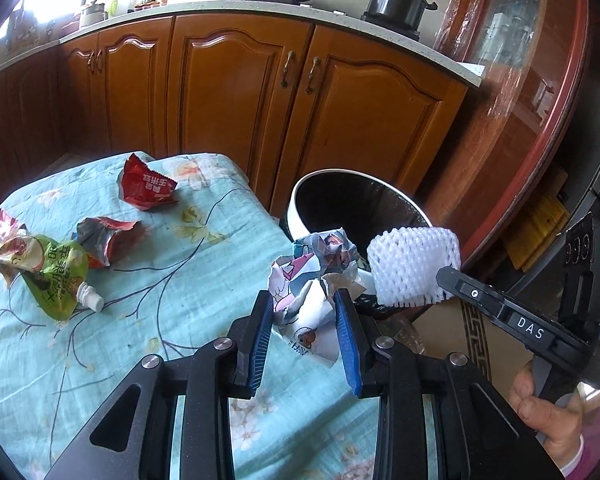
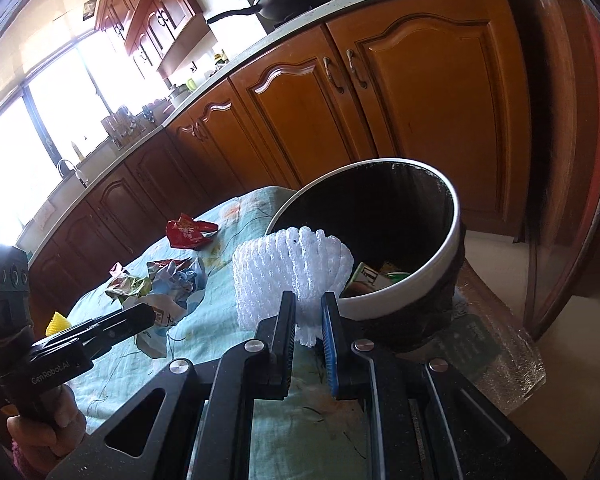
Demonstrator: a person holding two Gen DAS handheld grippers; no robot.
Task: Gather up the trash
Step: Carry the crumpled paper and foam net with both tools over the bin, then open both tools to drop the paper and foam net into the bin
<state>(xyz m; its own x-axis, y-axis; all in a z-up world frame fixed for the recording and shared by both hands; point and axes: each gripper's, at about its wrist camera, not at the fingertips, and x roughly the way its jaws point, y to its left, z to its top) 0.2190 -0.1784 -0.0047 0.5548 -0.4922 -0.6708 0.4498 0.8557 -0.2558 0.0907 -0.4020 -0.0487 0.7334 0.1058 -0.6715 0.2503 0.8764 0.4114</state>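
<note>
My left tool [image 1: 302,312] is clamped on a crumpled printed wrapper [image 1: 318,276], held above the worktop's [image 1: 160,352] edge; crushed, it has no clear long axis. My right tool [image 2: 306,320] pinches a white foam net sleeve [image 2: 288,276] at its lower end, standing upright beside the bin's [image 2: 456,224] rim. Red wrappers [image 1: 146,186] and a green spouted pouch [image 1: 56,276] lie farther back.

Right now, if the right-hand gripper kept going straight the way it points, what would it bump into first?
Probably the trash bin: the right gripper, shut on the white foam net, aims at its near rim. Depth is unclear.
</note>
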